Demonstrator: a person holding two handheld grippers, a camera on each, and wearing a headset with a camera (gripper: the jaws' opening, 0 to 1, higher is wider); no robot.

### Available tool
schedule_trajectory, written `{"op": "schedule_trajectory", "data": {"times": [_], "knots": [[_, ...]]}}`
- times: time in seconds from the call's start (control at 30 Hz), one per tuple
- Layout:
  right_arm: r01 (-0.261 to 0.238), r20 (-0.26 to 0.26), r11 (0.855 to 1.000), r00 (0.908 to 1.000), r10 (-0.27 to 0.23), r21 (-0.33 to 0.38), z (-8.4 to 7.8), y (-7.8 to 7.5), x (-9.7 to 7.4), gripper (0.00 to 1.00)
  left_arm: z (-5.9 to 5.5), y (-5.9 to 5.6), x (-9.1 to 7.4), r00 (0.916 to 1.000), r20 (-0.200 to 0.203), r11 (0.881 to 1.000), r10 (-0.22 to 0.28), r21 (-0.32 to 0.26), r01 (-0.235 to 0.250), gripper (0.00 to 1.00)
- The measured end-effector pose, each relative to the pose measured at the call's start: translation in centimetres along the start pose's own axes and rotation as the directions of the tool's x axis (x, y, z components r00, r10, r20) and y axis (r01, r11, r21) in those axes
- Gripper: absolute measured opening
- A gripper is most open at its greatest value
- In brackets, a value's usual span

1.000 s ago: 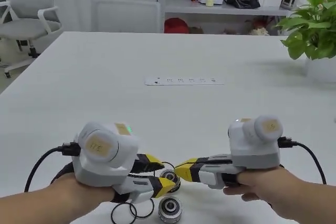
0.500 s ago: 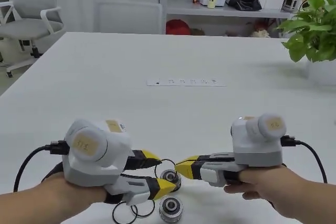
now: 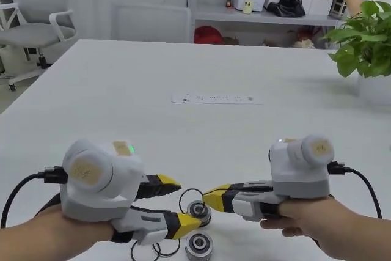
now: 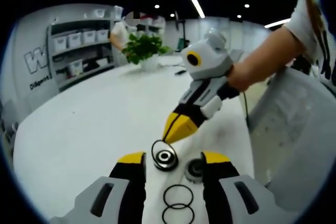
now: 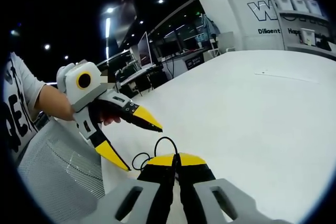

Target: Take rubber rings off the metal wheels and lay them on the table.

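Right gripper (image 3: 211, 198) pinching rubber ring (image 3: 190, 190), now peeled half off wheel (image 3: 199, 210); left gripper (image 3: 183, 203), jaws spread, has drawn back, ring nearly free

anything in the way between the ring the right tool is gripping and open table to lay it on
Nothing visible. The right tool grips the ring by a wheel, ahead of the open left tool; bare table lies beyond. Two loose rings and a second wheel sit nearby.
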State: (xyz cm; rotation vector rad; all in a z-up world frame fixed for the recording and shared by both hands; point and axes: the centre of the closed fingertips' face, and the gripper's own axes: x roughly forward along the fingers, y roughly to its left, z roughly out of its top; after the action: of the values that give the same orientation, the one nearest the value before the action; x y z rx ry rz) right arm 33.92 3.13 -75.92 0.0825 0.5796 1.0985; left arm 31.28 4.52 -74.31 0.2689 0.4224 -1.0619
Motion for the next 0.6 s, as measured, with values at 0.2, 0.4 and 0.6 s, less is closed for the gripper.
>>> {"op": "schedule_trajectory", "data": {"times": [0.2,0.4,0.6], "knots": [[-0.009,0.002,1.000,1.0000,0.009,-0.003,0.1,0.3,0.1,0.00,-0.3,0.0,-0.6,1.0000,0.000,1.000,0.008,-0.003,-0.008,0.45],[-0.016,-0.001,1.000,0.9999,0.016,-0.008,0.1,0.6,0.3,0.00,-0.2,-0.2,-1.3,0.9998,0.010,1.000,0.014,-0.003,-0.014,0.47],[-0.019,-0.003,1.000,0.9998,0.019,-0.008,0.2,0.7,0.4,0.00,-0.7,0.5,-2.3,0.9992,0.010,0.999,0.039,-0.009,-0.039,0.50]]}}
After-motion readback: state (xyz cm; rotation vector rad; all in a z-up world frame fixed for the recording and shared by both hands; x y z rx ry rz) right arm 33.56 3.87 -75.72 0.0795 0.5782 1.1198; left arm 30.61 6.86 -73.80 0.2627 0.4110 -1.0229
